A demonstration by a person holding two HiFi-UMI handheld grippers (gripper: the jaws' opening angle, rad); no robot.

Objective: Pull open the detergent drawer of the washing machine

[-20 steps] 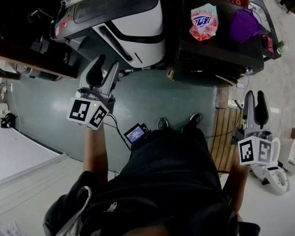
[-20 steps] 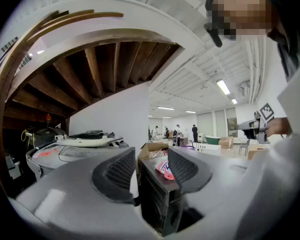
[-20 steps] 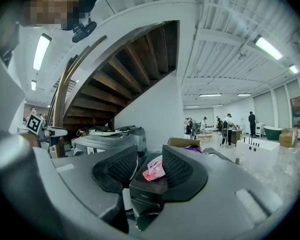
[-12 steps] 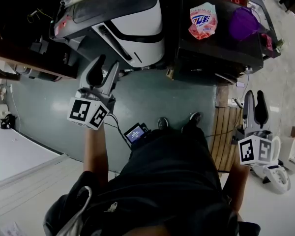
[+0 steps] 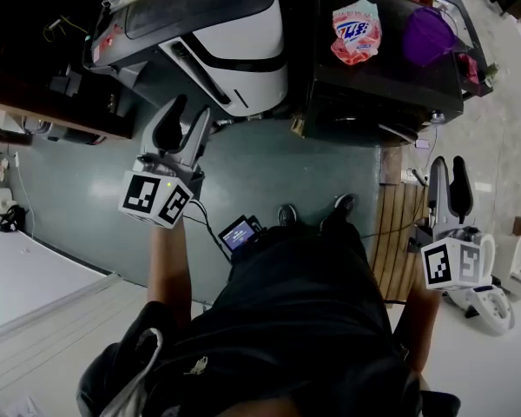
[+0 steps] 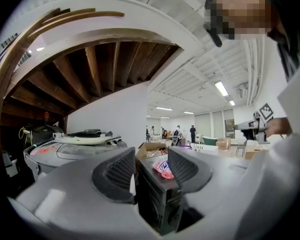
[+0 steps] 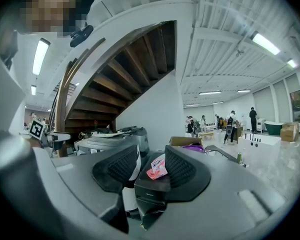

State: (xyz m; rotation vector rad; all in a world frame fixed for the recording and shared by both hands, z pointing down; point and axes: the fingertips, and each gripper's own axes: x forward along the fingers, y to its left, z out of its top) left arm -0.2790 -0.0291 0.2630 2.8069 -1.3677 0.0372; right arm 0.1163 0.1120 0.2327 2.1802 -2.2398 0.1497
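A black front-loading washing machine [image 5: 373, 85] stands at the top right of the head view, with a pink detergent bag [image 5: 356, 31] and a purple item [image 5: 430, 37] on its top. I cannot make out its detergent drawer. My left gripper [image 5: 189, 111] is held level over the green floor, well short of the machines, open with nothing between its jaws. My right gripper [image 5: 448, 165] hangs further right, beside the machine, open by a narrow gap and holding nothing. The black machine [image 6: 157, 199] and bag [image 6: 163, 168] show past the left gripper [image 6: 151, 154], and likewise the machine [image 7: 150, 186] past the right gripper [image 7: 151, 151].
A white and grey top-loading machine [image 5: 234, 50] stands left of the black one. A small device with a lit screen [image 5: 240, 233] hangs at the person's waist. Wooden slats [image 5: 399, 233] cover the floor at right, near a white object [image 5: 491, 307]. A dark wooden staircase [image 7: 120, 79] rises behind.
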